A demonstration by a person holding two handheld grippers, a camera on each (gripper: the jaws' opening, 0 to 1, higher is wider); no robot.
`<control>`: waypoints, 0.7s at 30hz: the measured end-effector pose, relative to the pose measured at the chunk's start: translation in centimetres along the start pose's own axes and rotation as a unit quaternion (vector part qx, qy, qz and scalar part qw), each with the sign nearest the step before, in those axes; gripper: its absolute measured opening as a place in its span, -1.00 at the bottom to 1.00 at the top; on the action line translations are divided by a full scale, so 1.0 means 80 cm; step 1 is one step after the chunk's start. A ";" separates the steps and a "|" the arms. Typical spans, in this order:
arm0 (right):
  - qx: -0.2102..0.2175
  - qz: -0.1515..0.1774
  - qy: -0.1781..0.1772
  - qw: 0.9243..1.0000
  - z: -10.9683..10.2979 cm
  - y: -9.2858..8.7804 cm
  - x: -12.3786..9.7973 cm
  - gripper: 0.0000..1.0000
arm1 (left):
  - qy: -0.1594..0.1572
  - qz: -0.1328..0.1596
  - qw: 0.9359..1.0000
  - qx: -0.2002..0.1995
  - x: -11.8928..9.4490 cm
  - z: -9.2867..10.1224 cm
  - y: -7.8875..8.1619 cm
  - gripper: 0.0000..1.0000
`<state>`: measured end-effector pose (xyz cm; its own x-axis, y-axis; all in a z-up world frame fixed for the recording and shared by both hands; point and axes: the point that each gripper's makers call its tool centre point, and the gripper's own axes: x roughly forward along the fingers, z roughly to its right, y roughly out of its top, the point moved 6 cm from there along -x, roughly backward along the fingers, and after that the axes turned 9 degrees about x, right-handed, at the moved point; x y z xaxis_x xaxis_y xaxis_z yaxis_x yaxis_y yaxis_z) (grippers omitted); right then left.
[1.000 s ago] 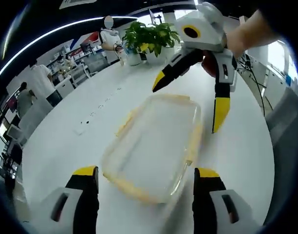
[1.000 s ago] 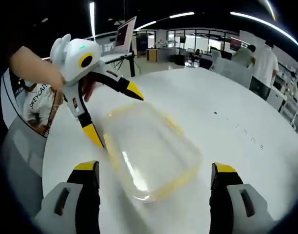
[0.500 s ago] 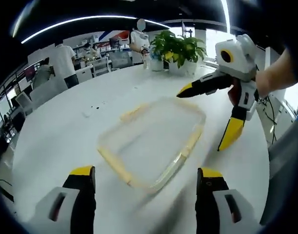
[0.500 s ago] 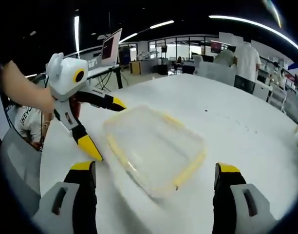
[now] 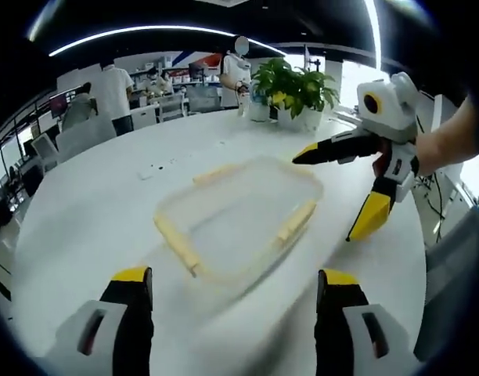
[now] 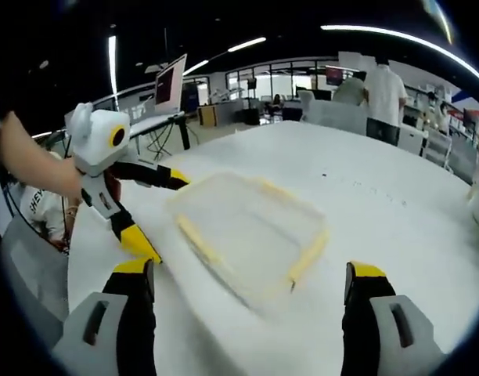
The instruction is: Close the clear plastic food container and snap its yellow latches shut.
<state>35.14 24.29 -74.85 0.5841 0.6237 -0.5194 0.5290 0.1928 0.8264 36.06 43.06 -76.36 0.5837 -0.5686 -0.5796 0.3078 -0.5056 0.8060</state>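
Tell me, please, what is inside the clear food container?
The clear food container looks empty; only the white table shows through it. Blur could hide anything small or transparent.

Both views face the container [image 5: 238,219] [image 6: 251,231] from opposite sides.

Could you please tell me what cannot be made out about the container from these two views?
- Latches of the clear container: motion blur in both views hides whether any is snapped.
- Lid seating: the clear walls smear together, so closed or ajar is unclear.
- Contents: blur and glare hide whether anything is inside.
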 end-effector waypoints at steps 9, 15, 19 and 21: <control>0.011 0.023 -0.029 0.999 -0.002 0.004 -0.023 0.97 | 0.020 0.010 0.999 -0.023 -0.022 -0.004 -0.008 0.64; 0.016 0.033 -0.036 0.999 -0.006 0.004 -0.038 0.95 | 0.028 0.013 0.999 -0.042 -0.040 -0.007 -0.017 0.61; 0.023 0.041 -0.042 0.998 -0.008 0.003 -0.048 0.93 | 0.037 0.015 0.998 -0.050 -0.054 -0.008 -0.024 0.60; 0.026 0.046 -0.045 0.998 -0.009 0.003 -0.055 0.93 | 0.041 0.016 0.997 -0.058 -0.061 -0.009 -0.027 0.60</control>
<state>32.27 22.16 -72.20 0.6833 0.5657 -0.4617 0.5006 0.0974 0.8602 33.08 47.46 -75.19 0.6519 -0.5262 -0.5461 0.3709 -0.4069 0.8348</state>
